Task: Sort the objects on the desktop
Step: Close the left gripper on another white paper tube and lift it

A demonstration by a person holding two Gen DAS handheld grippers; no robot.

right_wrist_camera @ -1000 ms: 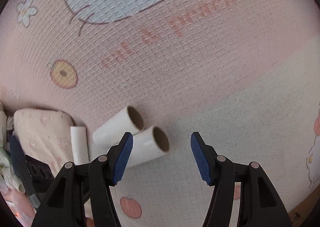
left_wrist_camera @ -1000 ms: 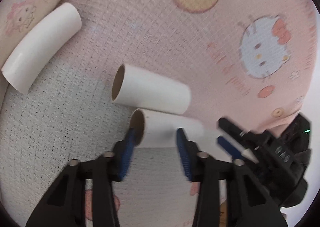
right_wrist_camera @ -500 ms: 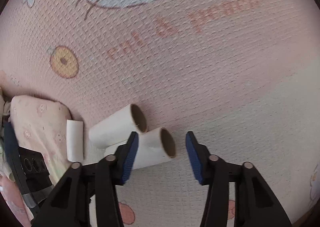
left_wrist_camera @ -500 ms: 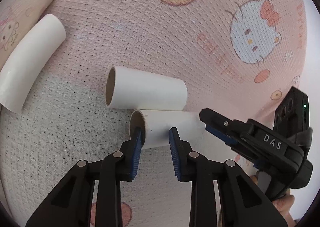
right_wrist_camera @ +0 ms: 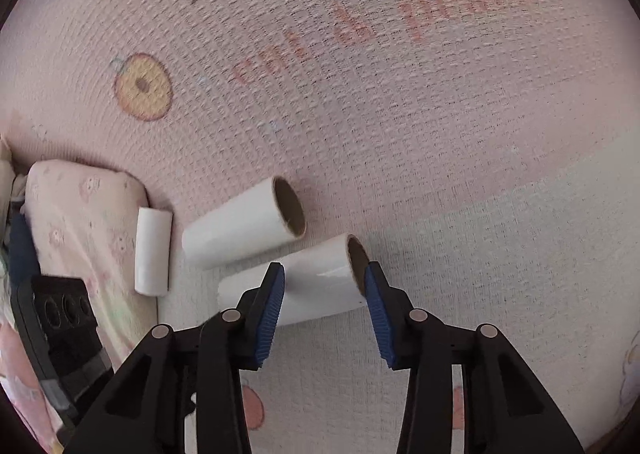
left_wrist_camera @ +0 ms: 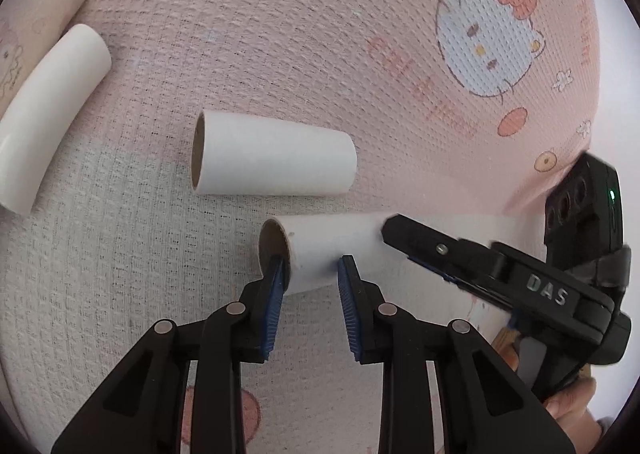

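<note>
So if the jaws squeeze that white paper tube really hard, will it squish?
Probably. The near tube is hollow, with thin cardboard walls, so a hard squeeze likely dents it. It looks light. Lying on its side on the bumpy mat, it could roll if nudged.

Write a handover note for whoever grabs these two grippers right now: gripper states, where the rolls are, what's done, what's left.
Left gripper: shut on the near roll at its open end.
Right gripper: jaws around the same roll's other end; whether they pinch it cannot be told.
Second roll lies on the mat just beyond; third roll lies by the cushion.
Done: near roll gripped.
Left: all three rolls unsorted.
</note>
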